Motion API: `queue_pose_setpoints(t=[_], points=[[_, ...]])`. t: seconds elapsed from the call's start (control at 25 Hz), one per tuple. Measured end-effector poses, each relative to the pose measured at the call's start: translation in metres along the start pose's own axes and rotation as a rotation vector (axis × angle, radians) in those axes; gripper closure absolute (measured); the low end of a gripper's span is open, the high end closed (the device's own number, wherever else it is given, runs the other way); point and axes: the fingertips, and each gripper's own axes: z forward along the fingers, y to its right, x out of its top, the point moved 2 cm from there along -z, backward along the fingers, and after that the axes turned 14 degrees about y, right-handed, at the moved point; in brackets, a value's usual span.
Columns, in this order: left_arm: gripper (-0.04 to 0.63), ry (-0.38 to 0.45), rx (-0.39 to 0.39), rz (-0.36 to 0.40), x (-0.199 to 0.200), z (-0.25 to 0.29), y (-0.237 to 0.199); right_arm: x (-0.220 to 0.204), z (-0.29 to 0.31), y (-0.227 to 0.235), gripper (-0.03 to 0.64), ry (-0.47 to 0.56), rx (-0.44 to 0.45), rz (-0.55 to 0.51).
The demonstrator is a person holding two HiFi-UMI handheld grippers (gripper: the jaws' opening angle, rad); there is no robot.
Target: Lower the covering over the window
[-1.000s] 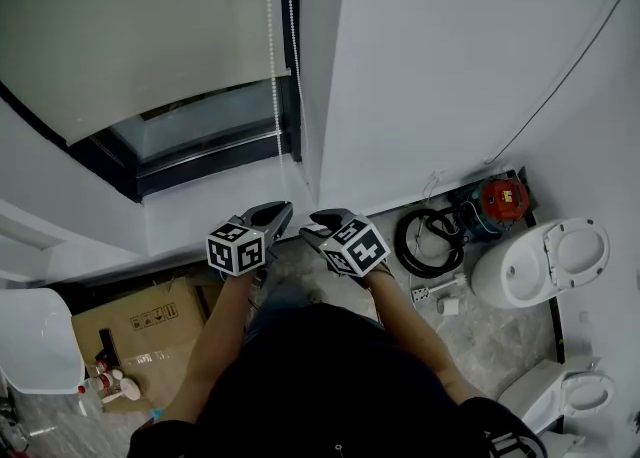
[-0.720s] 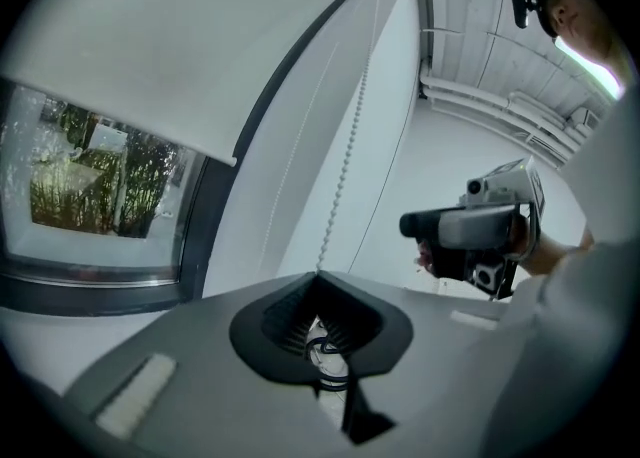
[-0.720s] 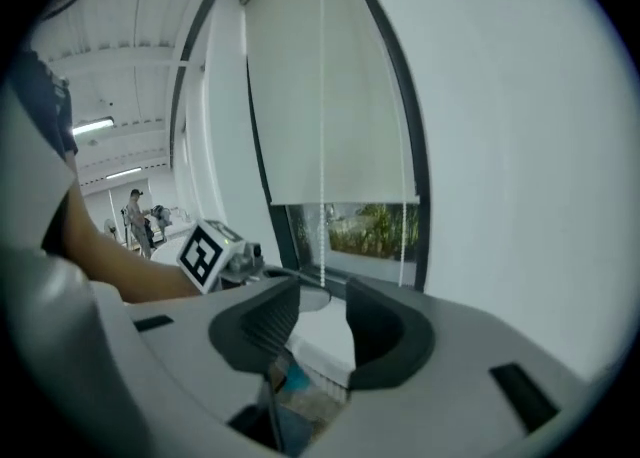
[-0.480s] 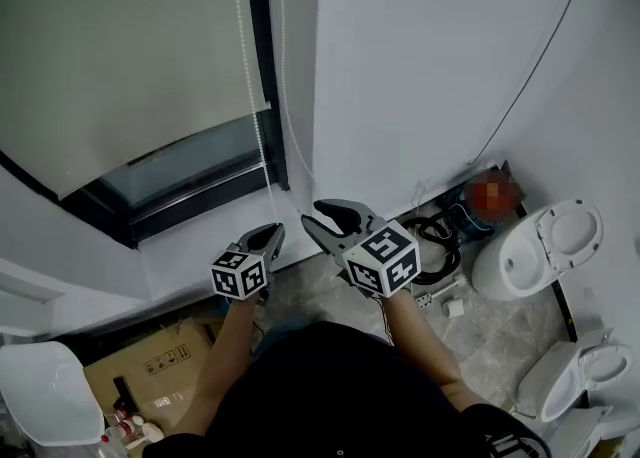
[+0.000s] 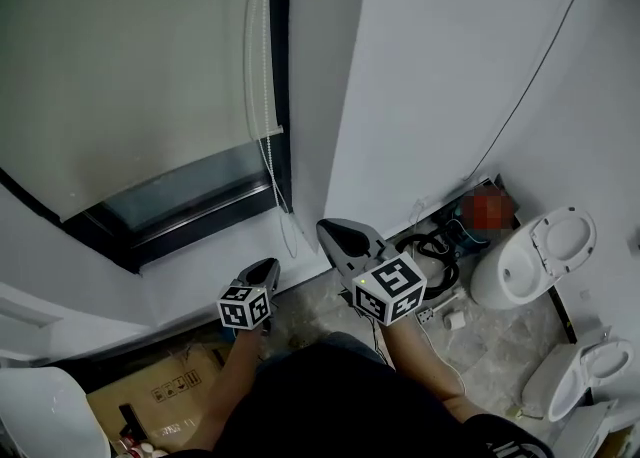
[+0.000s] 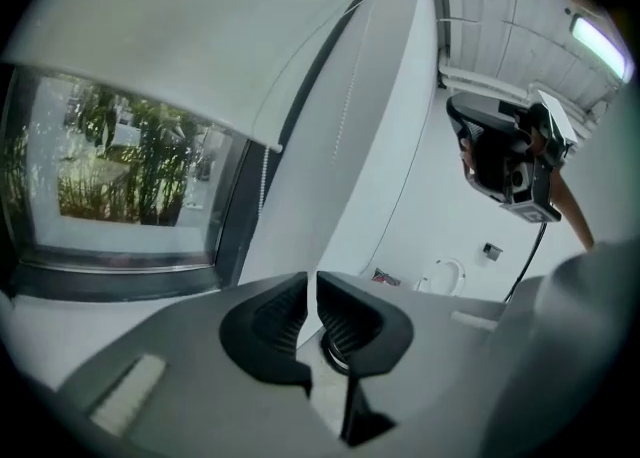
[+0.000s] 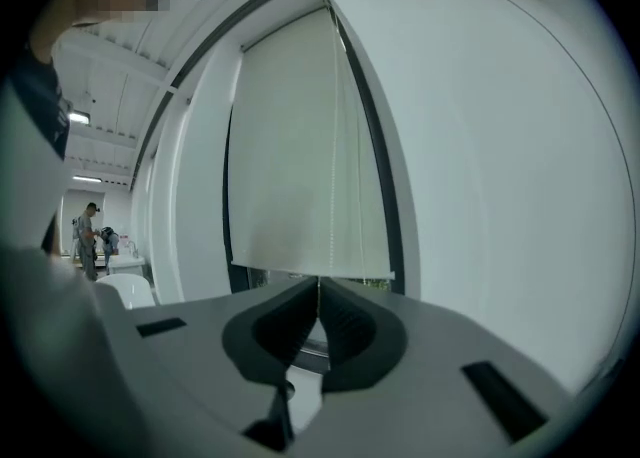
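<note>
A pale roller blind [image 5: 130, 66] covers most of the window, leaving a strip of glass [image 5: 180, 191] bare under its bottom bar. Its white bead chain [image 5: 266, 161] hangs along the dark frame. My right gripper [image 5: 338, 231] reaches up toward the chain's lower loop. In the right gripper view the right gripper [image 7: 319, 286] has its jaws shut on the thin chain [image 7: 334, 196], which runs up in front of the blind [image 7: 290, 146]. My left gripper [image 5: 268, 268] sits lower and to the left. Its jaws [image 6: 311, 281] stand almost together with nothing between them, away from the chain [image 6: 264, 181].
A white wall [image 5: 450, 76] stands right of the window. On the floor lie a black hose coil [image 5: 430, 251], two toilets [image 5: 530, 261] [image 5: 585, 371] and a cardboard box [image 5: 170, 396]. A person [image 7: 88, 241] stands far off.
The right gripper has moved up and forward to the chain, and its jaws, open half a second ago, have closed. The left gripper has sunk lower in the head view.
</note>
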Motion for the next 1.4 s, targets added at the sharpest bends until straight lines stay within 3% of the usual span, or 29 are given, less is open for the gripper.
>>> queue_pose_setpoints(t=[0.08, 0.16, 0.28, 0.44, 0.64, 0.92, 1.08, 1.4], points=[[0.581, 0.028, 0.027, -0.010, 0.001, -0.010, -0.009, -0.009, -0.001, -0.004, 0.600, -0.003, -0.014, -0.002], [0.581, 0.082, 0.040, 0.027, 0.028, -0.017, -0.014, -0.015, 0.001, -0.005, 0.601, -0.006, -0.034, 0.009], [0.583, 0.206, 0.043, 0.144, 0.105, -0.025, 0.000, -0.004, 0.009, -0.007, 0.601, 0.019, -0.057, 0.007], [0.584, 0.395, 0.065, 0.283, 0.207, -0.041, 0.034, 0.029, 0.026, -0.004, 0.601, 0.084, -0.076, -0.109], [0.584, 0.551, 0.080, 0.414, 0.281, -0.071, 0.078, 0.077, 0.026, 0.004, 0.601, 0.216, -0.159, -0.195], [0.584, 0.608, 0.048, 0.440, 0.313, -0.076, 0.106, 0.127, 0.012, 0.017, 0.601, 0.309, -0.266, -0.271], [0.584, 0.601, 0.052, 0.478, 0.314, -0.070, 0.105, 0.132, 0.011, 0.021, 0.601, 0.304, -0.285, -0.289], [0.584, 0.584, 0.040, 0.480, 0.312, -0.064, 0.108, 0.131, 0.012, 0.019, 0.604, 0.280, -0.283, -0.310]])
